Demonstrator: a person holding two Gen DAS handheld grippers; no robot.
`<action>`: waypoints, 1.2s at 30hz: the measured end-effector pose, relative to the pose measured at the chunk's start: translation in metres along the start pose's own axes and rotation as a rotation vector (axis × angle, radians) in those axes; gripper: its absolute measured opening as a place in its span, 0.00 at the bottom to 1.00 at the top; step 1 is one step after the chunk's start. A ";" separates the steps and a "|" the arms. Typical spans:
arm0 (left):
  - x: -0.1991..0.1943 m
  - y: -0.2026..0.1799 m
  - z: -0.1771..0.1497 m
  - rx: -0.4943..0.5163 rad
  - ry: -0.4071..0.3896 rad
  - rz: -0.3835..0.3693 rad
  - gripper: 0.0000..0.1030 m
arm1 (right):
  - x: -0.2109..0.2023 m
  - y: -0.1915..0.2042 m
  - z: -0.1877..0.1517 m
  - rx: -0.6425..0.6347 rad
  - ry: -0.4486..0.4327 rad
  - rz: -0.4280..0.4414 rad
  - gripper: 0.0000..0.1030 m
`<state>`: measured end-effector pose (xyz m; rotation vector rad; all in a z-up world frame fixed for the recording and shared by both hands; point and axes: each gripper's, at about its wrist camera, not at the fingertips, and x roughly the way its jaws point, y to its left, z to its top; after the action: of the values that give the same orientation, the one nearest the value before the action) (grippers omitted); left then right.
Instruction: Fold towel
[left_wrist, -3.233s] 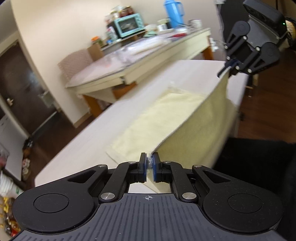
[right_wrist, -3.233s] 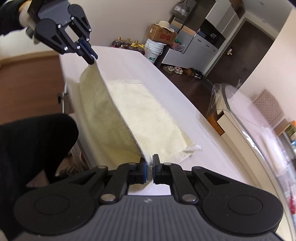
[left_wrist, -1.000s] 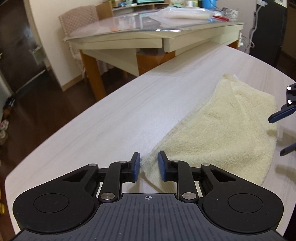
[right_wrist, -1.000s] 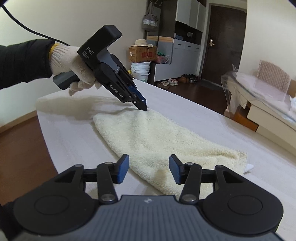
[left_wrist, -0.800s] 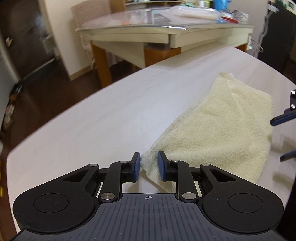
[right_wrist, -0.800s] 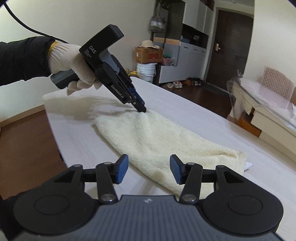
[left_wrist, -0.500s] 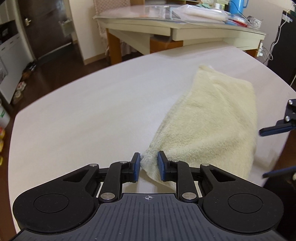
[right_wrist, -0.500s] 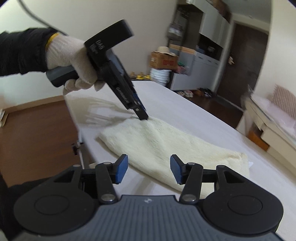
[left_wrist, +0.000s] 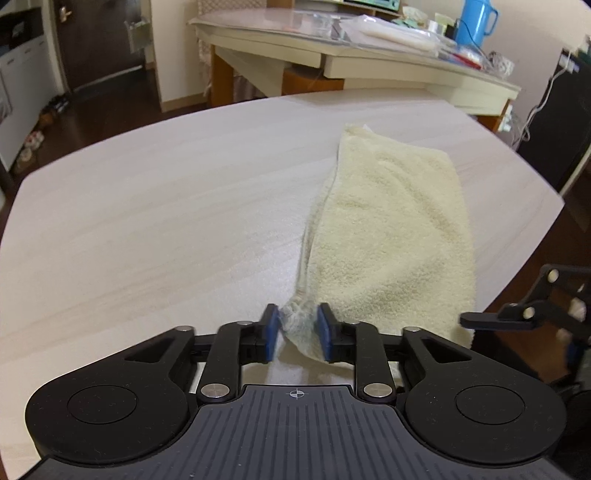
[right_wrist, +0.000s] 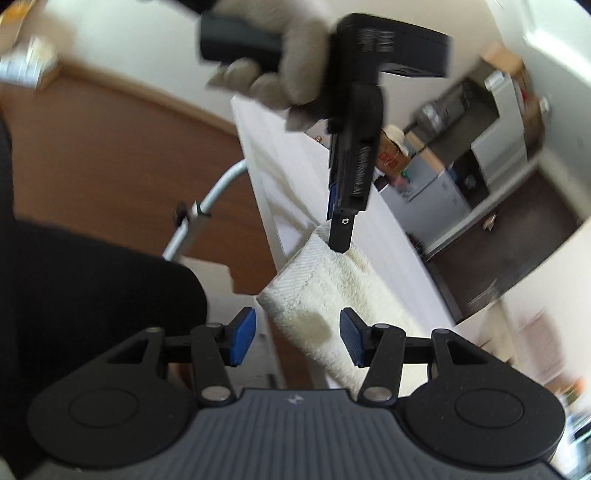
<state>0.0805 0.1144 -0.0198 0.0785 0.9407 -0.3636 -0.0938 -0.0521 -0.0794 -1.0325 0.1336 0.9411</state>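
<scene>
A pale yellow towel (left_wrist: 391, 229) lies folded lengthwise on the white table (left_wrist: 147, 221). My left gripper (left_wrist: 298, 332) stands over the towel's near corner. Its jaws are opening, and the bunched corner lies loosely between the blue pads. In the right wrist view a gloved hand (right_wrist: 295, 74) holds the left gripper (right_wrist: 339, 242) pointing down onto that corner of the towel (right_wrist: 332, 284). My right gripper (right_wrist: 297, 339) is open at the table edge, and the towel's end shows between its spread fingers without being pinched. One black finger of the right gripper (left_wrist: 517, 317) shows at the right edge of the left wrist view.
Behind the white table stands a glass-topped table (left_wrist: 369, 48) with clutter and a blue jug (left_wrist: 476, 22). A dark cabinet (left_wrist: 554, 147) is at the right. A metal tube (right_wrist: 207, 206) and the person's dark clothing (right_wrist: 92, 295) are beside the table edge.
My right gripper has rolled and dropped toward the towel's end at the table edge. The left gripper has swung round, and its jaws stand wider around the corner.
</scene>
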 end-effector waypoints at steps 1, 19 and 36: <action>-0.005 0.002 -0.002 -0.004 -0.008 0.004 0.35 | 0.003 0.006 0.000 -0.033 -0.002 -0.016 0.51; -0.019 -0.060 -0.057 0.806 -0.254 0.154 0.49 | -0.018 -0.051 -0.012 0.371 -0.119 0.044 0.12; 0.001 -0.095 -0.070 1.071 -0.327 0.051 0.50 | -0.050 -0.133 -0.030 0.626 -0.143 0.038 0.12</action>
<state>-0.0054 0.0407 -0.0528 0.9887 0.3362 -0.7753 -0.0196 -0.1291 0.0191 -0.3858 0.3072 0.9203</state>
